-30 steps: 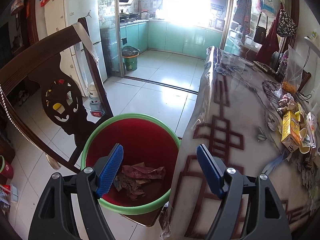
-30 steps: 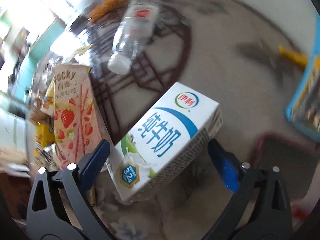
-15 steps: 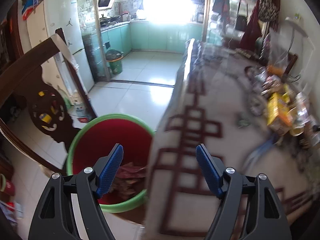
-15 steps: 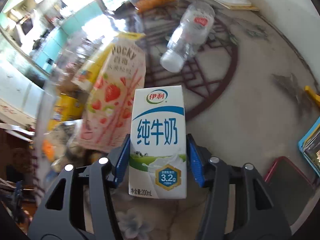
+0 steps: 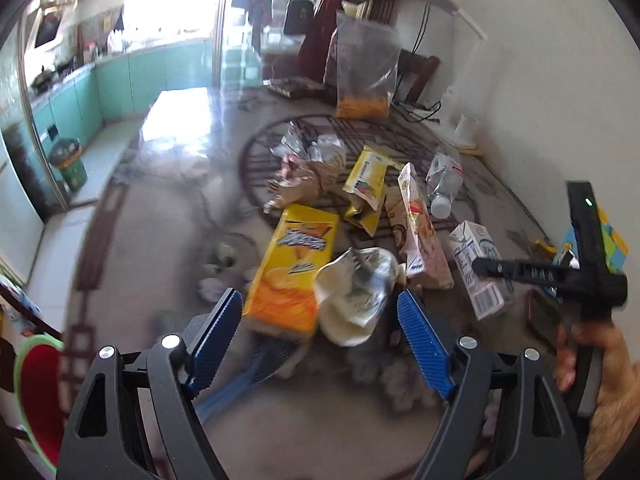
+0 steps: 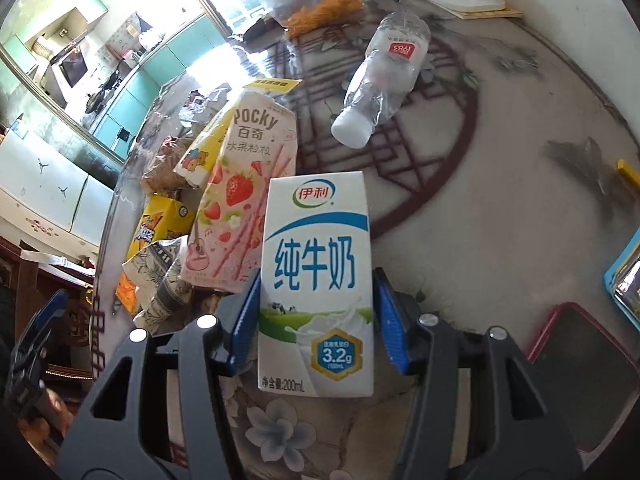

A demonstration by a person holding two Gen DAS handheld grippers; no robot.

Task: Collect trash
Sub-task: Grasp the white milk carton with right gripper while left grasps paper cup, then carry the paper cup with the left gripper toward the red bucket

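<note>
My right tool (image 6: 316, 332) pinches the milk carton (image 6: 316, 280) just above the surface (image 6: 500, 200), my left tool (image 5: 320, 340) is spread and empty, and wrappers, boxes and a bottle (image 6: 380, 76) remain uncollected.

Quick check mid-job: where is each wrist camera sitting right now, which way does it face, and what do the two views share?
Left wrist: on the left hand-held gripper, open, angled down over the table's trash pile; the person's hand shows at right.
Right wrist: on the right hand-held gripper, angled down at the table, shut on the milk carton.
Shared: milk carton, Pocky box, plastic bottle.
</note>
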